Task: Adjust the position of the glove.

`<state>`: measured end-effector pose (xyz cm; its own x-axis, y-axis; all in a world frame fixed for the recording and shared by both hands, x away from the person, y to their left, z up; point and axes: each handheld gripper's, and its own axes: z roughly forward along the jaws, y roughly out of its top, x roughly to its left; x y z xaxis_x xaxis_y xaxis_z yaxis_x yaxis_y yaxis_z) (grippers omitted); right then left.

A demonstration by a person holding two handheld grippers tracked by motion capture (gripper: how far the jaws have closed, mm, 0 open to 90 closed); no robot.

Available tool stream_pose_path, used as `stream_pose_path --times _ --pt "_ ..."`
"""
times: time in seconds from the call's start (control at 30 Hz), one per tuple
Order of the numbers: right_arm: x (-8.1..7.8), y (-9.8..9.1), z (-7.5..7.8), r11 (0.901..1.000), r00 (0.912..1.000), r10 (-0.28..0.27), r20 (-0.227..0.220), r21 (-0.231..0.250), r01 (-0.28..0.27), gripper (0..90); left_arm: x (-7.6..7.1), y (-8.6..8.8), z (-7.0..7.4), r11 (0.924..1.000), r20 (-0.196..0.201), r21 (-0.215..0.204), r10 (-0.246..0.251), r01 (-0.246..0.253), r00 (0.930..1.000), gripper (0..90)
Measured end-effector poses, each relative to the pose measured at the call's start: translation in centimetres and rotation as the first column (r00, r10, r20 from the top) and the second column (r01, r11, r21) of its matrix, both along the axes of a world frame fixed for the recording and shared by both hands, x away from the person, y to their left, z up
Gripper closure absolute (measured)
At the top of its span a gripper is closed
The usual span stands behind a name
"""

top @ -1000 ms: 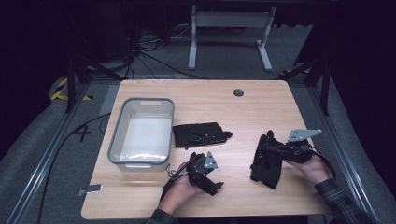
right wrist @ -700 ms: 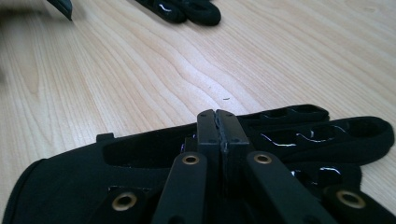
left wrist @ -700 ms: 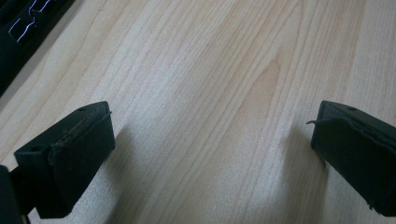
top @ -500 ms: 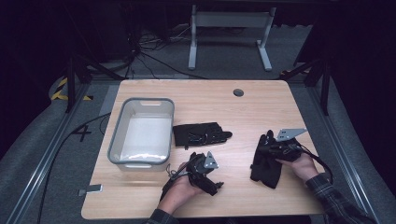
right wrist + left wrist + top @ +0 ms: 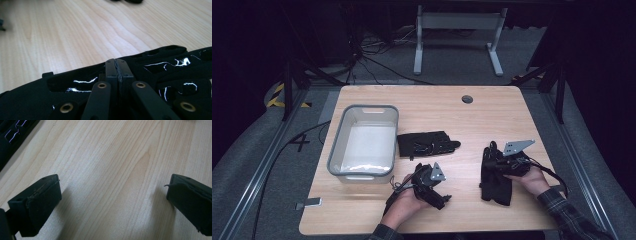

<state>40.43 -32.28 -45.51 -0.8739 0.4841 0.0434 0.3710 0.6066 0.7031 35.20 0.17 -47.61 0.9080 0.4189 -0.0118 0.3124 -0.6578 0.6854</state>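
Two black gloves lie on the wooden table. One glove (image 5: 427, 143) lies flat beside the bin, and its edge (image 5: 10, 135) shows at the top left of the left gripper view. My left gripper (image 5: 432, 185) (image 5: 112, 200) rests near the front edge, open, jaws wide apart over bare wood. The other glove (image 5: 494, 186) (image 5: 162, 62) lies at the front right. My right gripper (image 5: 492, 159) (image 5: 117, 67) is shut, its tips low against that glove's shiny upper side. I cannot tell whether any fabric is pinched between the pads.
A grey plastic bin (image 5: 336, 146) with a white inside stands at the table's left. A round cable hole (image 5: 467, 99) sits near the far edge. A metal stand (image 5: 457, 40) is on the floor beyond the table.
My right gripper has shifted a little to the left and lower onto the glove. The left gripper and both gloves stay where they were.
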Motion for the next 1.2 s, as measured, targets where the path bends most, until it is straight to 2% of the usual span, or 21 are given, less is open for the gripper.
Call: stream_pose_path --times 0.17,0.6,1.03,1.2 --pt "-0.6 0.7 0.0 0.9992 0.9992 0.041 -0.002 0.001 -0.041 90.0 0.0 0.0 0.0 1.0 -0.001 -0.001 0.001 -0.001 1.0 0.0" --pt "-2.1 1.0 0.0 0.9966 0.9965 0.082 -0.015 -0.001 -0.082 90.0 0.0 0.0 0.0 1.0 0.001 -0.001 0.001 -0.001 1.0 0.0" --pt "-3.3 0.9 0.2 0.9956 0.9958 0.091 -0.006 -0.02 -0.091 89.9 -0.1 0.0 0.0 1.0 0.0 -0.002 0.002 -0.002 1.0 0.0" --pt "-3.6 0.3 0.8 0.9972 0.997 0.075 0.02 0.003 -0.075 86.7 -0.1 0.0 0.0 1.0 0.0 -0.003 0.001 -0.001 1.0 0.0"
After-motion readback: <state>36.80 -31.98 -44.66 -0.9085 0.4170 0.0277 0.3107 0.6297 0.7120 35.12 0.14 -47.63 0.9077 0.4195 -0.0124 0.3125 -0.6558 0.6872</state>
